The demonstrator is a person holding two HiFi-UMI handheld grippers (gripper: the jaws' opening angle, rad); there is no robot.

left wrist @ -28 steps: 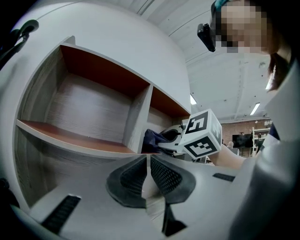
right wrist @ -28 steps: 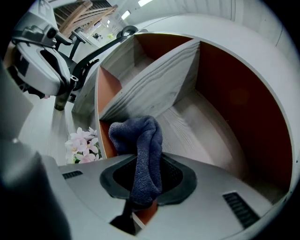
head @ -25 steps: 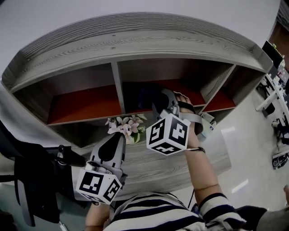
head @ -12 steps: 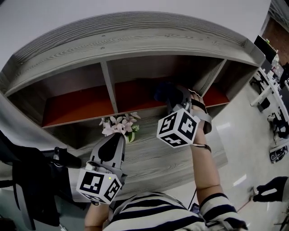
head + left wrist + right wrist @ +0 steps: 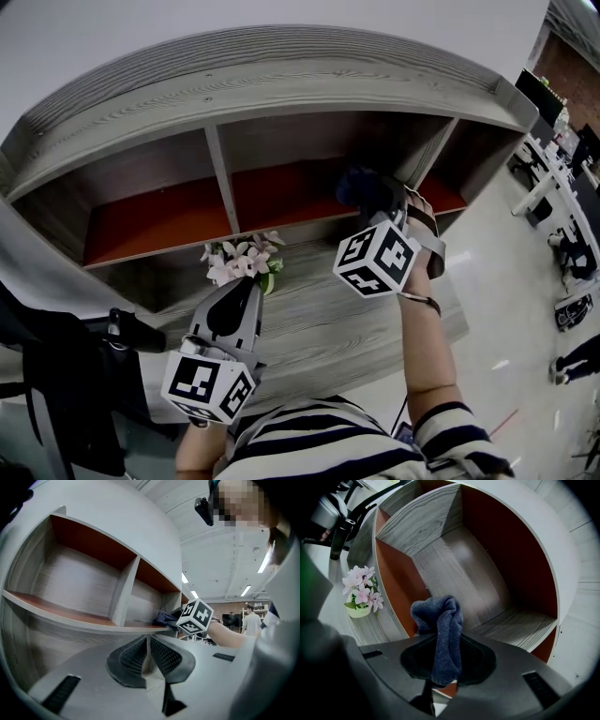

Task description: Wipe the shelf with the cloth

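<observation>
A grey wood shelf unit [image 5: 281, 89] with red-edged boards has a middle compartment [image 5: 309, 178]. My right gripper [image 5: 375, 202] is shut on a dark blue cloth [image 5: 440, 620], bunched at the front right of that compartment's red floor board [image 5: 396, 588]. The cloth [image 5: 361, 187] shows as a dark lump there in the head view, and as the cloth [image 5: 164, 618] behind the marker cube. My left gripper [image 5: 230, 314] hangs low in front of the shelf, jaws shut with nothing between them [image 5: 147, 651].
A small pot of pink flowers [image 5: 239, 262] stands on the lower ledge, just left of my right gripper, also as the flowers [image 5: 361, 592]. A vertical divider [image 5: 217, 178] separates the left compartment. Dark equipment [image 5: 56, 375] stands at the left. Desks [image 5: 553, 178] are on the right.
My right gripper has slid the cloth rightward along the middle compartment, from near the divider toward its right wall. The left gripper has stayed put.
</observation>
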